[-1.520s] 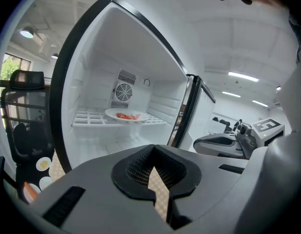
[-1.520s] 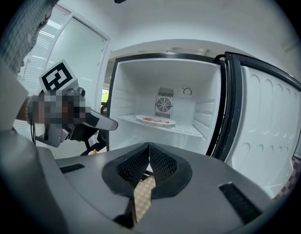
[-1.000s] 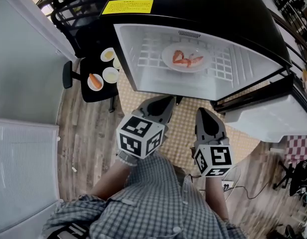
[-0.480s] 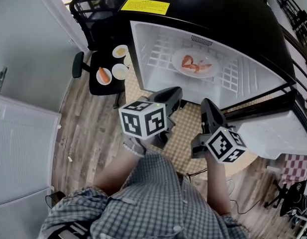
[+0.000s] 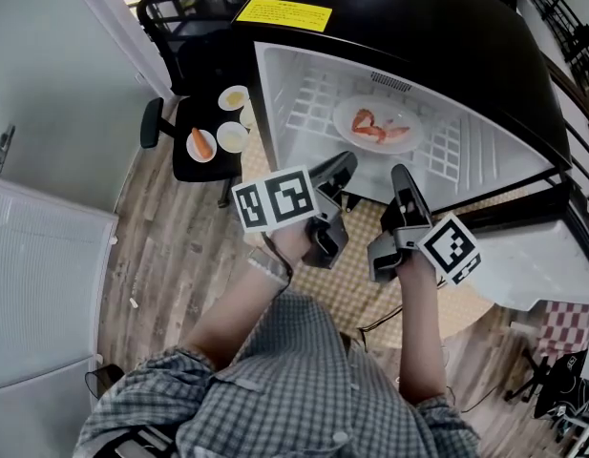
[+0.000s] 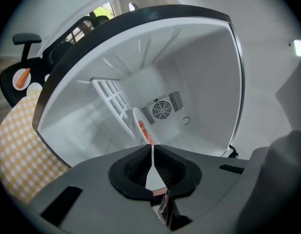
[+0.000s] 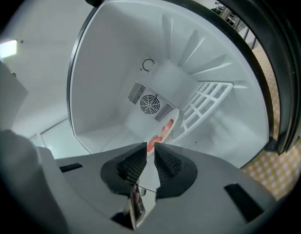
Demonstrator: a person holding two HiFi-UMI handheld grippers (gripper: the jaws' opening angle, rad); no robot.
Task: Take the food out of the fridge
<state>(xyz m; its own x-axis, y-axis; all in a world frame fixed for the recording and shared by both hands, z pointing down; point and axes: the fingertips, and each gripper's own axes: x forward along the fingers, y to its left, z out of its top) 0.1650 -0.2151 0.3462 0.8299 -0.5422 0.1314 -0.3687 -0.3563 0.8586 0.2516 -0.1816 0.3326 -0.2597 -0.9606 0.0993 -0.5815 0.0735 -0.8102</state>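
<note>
A white plate [image 5: 378, 124] with red food [image 5: 370, 127] lies on the white wire shelf [image 5: 308, 103] inside the open black fridge [image 5: 418, 27]. My left gripper [image 5: 344, 164] is shut and empty, its tips at the front edge of the fridge opening, short of the plate. Beside it my right gripper [image 5: 401, 174] is also shut and empty, just outside the opening. In the left gripper view the shut gripper [image 6: 152, 147] points at the plate [image 6: 138, 123], seen edge-on. From the right gripper view the gripper [image 7: 150, 147] faces the plate [image 7: 171, 122] and the food [image 7: 164, 129].
A black chair [image 5: 200, 160] left of the fridge carries three small plates, one with a carrot [image 5: 200, 144]. The fridge door [image 5: 552, 256] hangs open at the right. A yellow checked mat [image 5: 356, 256] covers the floor under my arms. A white cabinet [image 5: 46, 294] stands at the left.
Both grippers have moved forward toward the fridge opening and rolled about their own axes. Both stay shut and empty.
</note>
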